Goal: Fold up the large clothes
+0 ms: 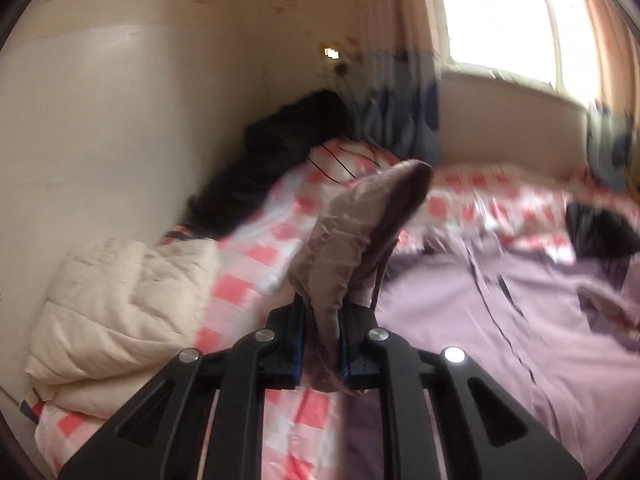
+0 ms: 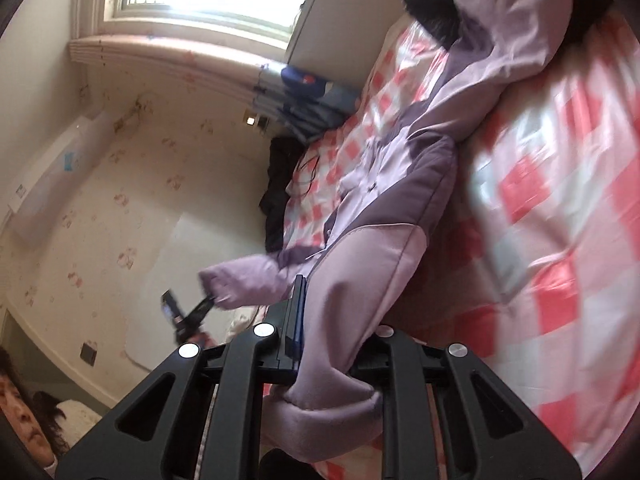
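A large lilac padded jacket (image 1: pixel 480 312) with darker purple panels lies spread on the bed at the right of the left wrist view. My left gripper (image 1: pixel 322 312) is shut on a corner of it, the brownish lining side (image 1: pixel 344 240) standing up between the fingers. In the right wrist view, which is rolled sideways, the jacket (image 2: pixel 384 184) stretches across the bed. My right gripper (image 2: pixel 332 320) is shut on its lilac hem (image 2: pixel 340 340), lifted off the bed. The left gripper (image 2: pixel 200 308) shows there holding the far corner.
The bed has a pink-and-white checked cover (image 1: pixel 248 256). A cream quilted garment (image 1: pixel 116 312) lies at its left edge by the wall. Dark clothes (image 1: pixel 276 152) are piled in the far corner, another dark item (image 1: pixel 600 232) at right. A window (image 1: pixel 504 16) and curtains are behind.
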The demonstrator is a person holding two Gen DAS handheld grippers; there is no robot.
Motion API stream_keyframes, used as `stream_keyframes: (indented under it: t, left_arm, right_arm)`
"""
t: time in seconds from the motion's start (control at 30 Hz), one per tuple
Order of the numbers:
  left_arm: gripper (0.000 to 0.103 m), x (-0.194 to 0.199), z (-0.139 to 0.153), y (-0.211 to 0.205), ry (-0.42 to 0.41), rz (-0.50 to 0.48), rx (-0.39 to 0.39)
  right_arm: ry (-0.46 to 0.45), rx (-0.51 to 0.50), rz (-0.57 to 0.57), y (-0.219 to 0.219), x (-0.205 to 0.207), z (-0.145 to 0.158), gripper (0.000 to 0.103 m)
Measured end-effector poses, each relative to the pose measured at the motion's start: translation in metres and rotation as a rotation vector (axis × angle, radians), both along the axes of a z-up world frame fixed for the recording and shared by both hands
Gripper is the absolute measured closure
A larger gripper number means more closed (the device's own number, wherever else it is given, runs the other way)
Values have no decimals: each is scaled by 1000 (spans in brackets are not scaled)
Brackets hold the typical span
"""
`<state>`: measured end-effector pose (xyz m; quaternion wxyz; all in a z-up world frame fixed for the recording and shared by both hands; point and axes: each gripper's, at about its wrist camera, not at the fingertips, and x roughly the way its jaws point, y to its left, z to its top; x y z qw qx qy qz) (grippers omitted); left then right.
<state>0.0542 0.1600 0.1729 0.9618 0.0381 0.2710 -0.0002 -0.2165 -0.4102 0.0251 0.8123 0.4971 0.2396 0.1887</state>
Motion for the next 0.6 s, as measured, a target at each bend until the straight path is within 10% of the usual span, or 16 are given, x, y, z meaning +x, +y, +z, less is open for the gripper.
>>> stream_keyframes:
  t: [0.27, 0.4, 0.6]
  left_arm:
    - [78, 31, -7, 196, 192, 448, -153]
    - [32, -12, 13, 236, 110, 573, -187]
    - [22, -59, 34, 196, -6, 487, -170]
  right_arm:
    - [466, -315, 96, -18, -16, -58, 76]
    - [526, -467, 117, -17, -16, -51, 51]
    - [407, -273, 5, -80, -43, -23, 39]
